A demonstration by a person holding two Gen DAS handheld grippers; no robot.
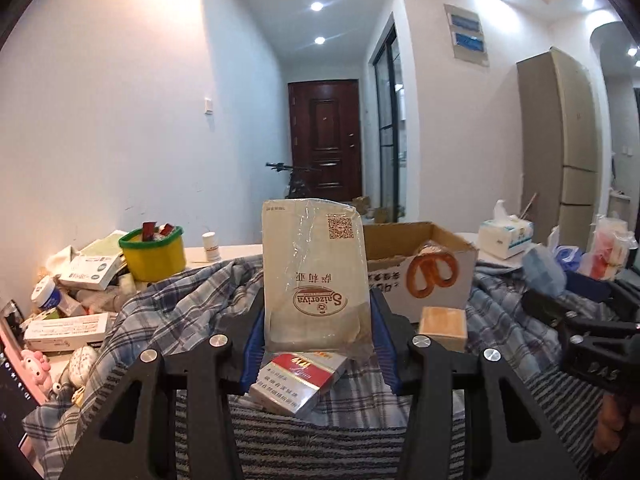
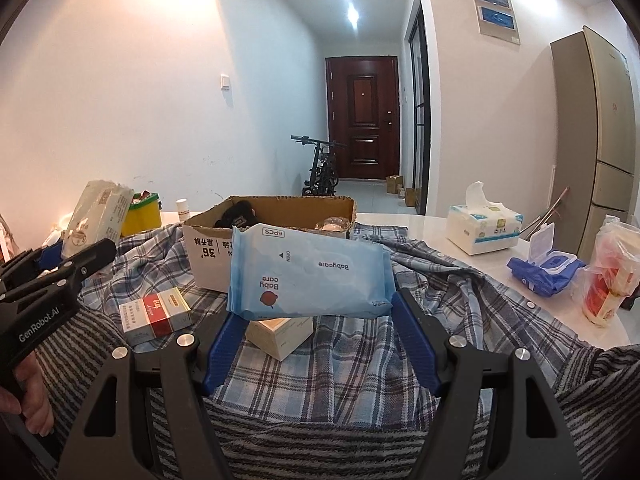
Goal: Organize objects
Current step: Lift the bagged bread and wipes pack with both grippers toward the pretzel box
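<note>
Left gripper (image 1: pixel 318 336) clamped on an upright cream Saizeriya packet (image 1: pixel 314 276), blue pads pressed to both narrow sides, print upside down. Right gripper (image 2: pixel 316 336) closed across a pale blue Babycare wipes pack (image 2: pixel 310 276), held flat and wide between the pads, label inverted. Below both, a plaid cloth (image 2: pixel 352 352) spread over the desk (image 2: pixel 432 228), with a striped towel (image 2: pixel 280 436) nearest the cameras. Lying on the plaid: a red-and-white cigarette carton (image 2: pixel 156 312) and a small beige box (image 2: pixel 280 334), the box partly hidden under the wipes in the right view. Further back, an open cardboard box (image 2: pixel 272 224) with a pretzel picture on its side, something dark and a wrapped item inside. Left of it, a yellow tub with a green rim (image 1: pixel 154 254), a small white bottle (image 1: pixel 211 246) just beside, and a heap of cartons and jars beyond. On the bare desk to the right, a tissue pack (image 2: pixel 482 228), a dark blue wipes pack with its lid up (image 2: pixel 546 268), and a bagged red item (image 2: pixel 610 276). Part of a hand (image 2: pixel 30 400) visible on the left gripper's handle.
</note>
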